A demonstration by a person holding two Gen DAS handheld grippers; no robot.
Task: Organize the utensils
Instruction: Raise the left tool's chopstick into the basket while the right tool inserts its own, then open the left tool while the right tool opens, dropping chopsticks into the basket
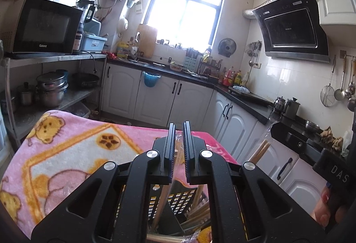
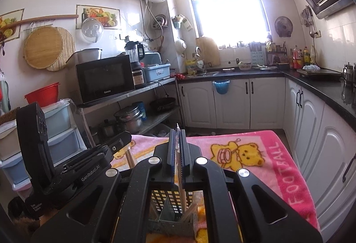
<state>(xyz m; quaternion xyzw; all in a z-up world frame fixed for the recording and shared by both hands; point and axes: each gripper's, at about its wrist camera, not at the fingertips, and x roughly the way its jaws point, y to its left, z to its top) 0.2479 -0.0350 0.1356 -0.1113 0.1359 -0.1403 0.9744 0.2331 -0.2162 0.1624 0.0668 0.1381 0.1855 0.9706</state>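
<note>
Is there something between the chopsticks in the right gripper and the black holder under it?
Nothing visible does. The right gripper holds wrapped chopsticks upright, and their lower ends already reach down into the perforated black holder on the pink blanket. Other chopsticks lean inside, beside them, not under them.

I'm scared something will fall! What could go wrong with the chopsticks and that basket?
The right gripper pinches wrapped chopsticks above the black holder; a loosening grip might drop them outside it. The holder stands on a soft pink blanket, so a bump might tip it.
</note>
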